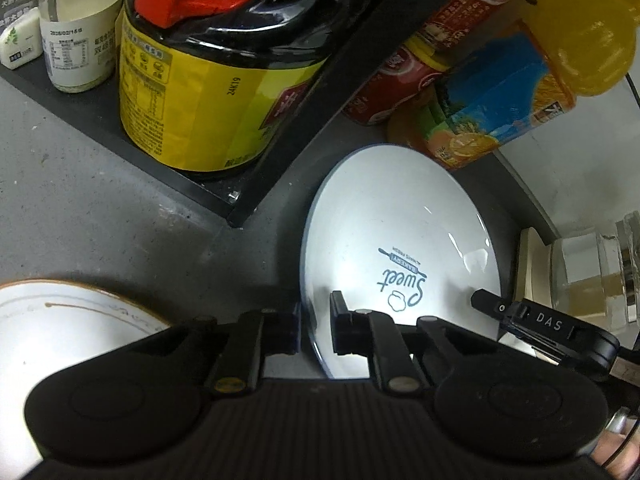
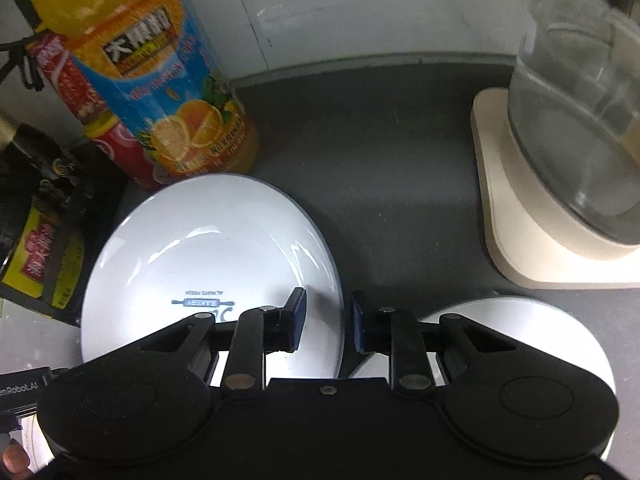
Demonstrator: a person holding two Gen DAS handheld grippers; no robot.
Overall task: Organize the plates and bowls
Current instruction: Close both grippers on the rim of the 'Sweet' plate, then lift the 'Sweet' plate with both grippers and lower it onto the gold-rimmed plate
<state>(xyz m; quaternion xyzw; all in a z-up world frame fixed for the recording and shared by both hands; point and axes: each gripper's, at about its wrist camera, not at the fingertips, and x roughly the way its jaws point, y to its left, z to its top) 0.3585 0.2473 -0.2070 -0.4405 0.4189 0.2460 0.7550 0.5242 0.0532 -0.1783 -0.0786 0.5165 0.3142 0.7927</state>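
Glossy white ceramic plate with thin blue rim and blue "Sweet Bakery" print (image 1: 400, 248): round, shallow, flat on matte dark grey speckled tabletop (image 1: 100, 216).

Left gripper (image 1: 315, 326): black, ribbed body, blue-padded fingers (image 1: 338, 320) apart, straddling the plate's near-left rim, one finger outside the edge, one over the plate face; contact not discernible. Angled down toward the tabletop.

Right gripper (image 2: 328, 318): black, fingers (image 2: 298, 312) apart, astride the same plate's right rim, left finger over the plate face, right finger beyond the edge; clamping not evident. Tilted downward, its tip visible in the left wrist view at the plate's far right edge.

White ceramic dish with brown line trim (image 1: 60, 320): left of the left fingers, partly hidden.

Plain white round plate (image 2: 540, 320): right of the right fingers, just beside the printed plate.

Ahead of the fingers: dark sauce bottle with yellow label (image 1: 208, 80) on black rack shelf (image 1: 240, 200); orange juice bottle with blue label (image 2: 160, 92); red can (image 1: 392, 88); clear glass jar on cream square base (image 2: 568, 120).
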